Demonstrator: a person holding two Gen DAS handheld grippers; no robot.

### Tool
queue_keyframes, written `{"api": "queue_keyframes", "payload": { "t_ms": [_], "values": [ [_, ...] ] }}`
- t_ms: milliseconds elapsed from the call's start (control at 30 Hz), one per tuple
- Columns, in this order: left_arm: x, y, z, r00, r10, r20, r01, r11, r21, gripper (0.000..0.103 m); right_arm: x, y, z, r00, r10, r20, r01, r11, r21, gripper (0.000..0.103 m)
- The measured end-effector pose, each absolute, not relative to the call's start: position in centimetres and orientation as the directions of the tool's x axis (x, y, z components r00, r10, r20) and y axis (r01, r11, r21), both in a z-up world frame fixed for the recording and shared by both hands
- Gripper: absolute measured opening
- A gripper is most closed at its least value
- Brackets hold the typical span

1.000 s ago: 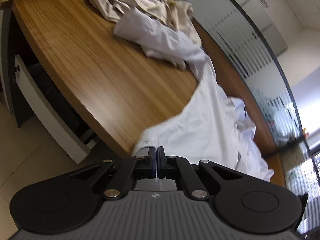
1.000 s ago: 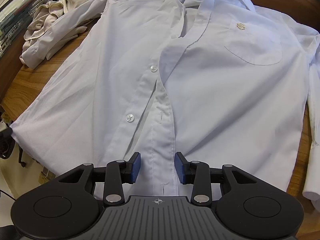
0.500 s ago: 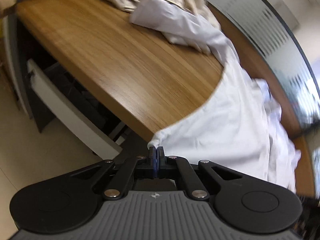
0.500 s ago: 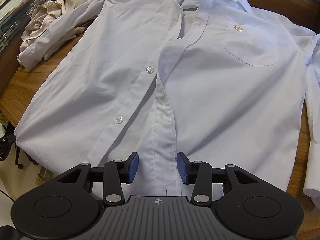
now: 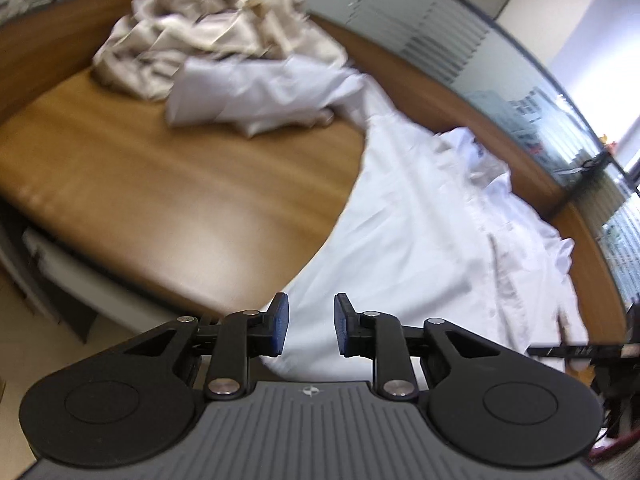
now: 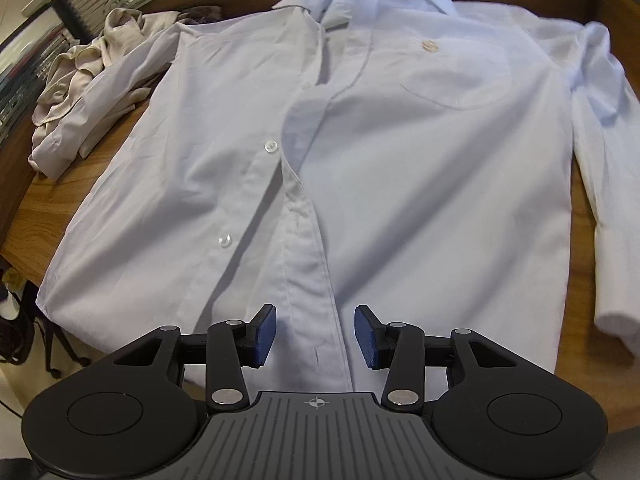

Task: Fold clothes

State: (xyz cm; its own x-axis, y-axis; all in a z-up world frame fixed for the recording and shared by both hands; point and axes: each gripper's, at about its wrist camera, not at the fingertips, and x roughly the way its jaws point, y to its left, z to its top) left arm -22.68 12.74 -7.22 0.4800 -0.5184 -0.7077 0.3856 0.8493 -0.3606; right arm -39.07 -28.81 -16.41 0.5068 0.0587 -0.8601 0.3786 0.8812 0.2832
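White shirt (image 6: 400,168): long-sleeved, button-front, lying face up and spread flat on wooden table (image 6: 36,196), collar at the far side, hem at the near edge, chest pocket on its right half as seen. Left to right: beige garment (image 6: 80,76), crumpled in a heap at the far left, with the shirt's left-hand sleeve draped against it; placket with two white buttons (image 6: 271,146) down the middle; right-hand sleeve running down the table's right side. Left gripper (image 5: 307,328): jaws just opened, narrowly parted, nothing gripped, over the shirt's hem corner. Right gripper (image 6: 315,336): jaws moderately apart, empty, above the lower placket
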Motion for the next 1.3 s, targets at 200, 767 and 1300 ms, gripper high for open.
{"api": "queue_keyframes", "payload": {
  "t_ms": [200, 767, 1300],
  "values": [
    [-20.1, 9.8, -4.5, 0.455, -0.596, -0.662, 0.476, 0.791, -0.385, 0.031, -40.2, -27.4, -15.2, 0.55, 0.128, -0.825, 0.371, 0.848, 0.379, 0.007],
    [-13.9, 1.2, -6.8, 0.212, -0.646, -0.733, 0.745, 0.592, -0.307, 0.031, -34.8, -17.2, -16.0, 0.499, 0.069, -0.864, 0.371, 0.884, 0.285, 0.026],
    [-6.9, -13.7, -6.1, 0.136, -0.719, -0.681, 0.818, 0.469, -0.332, 0.039, -42.1, -17.3, -11.7, 0.586, -0.182, -0.79, 0.619, 0.729, 0.291, 0.026]
  ]
}}
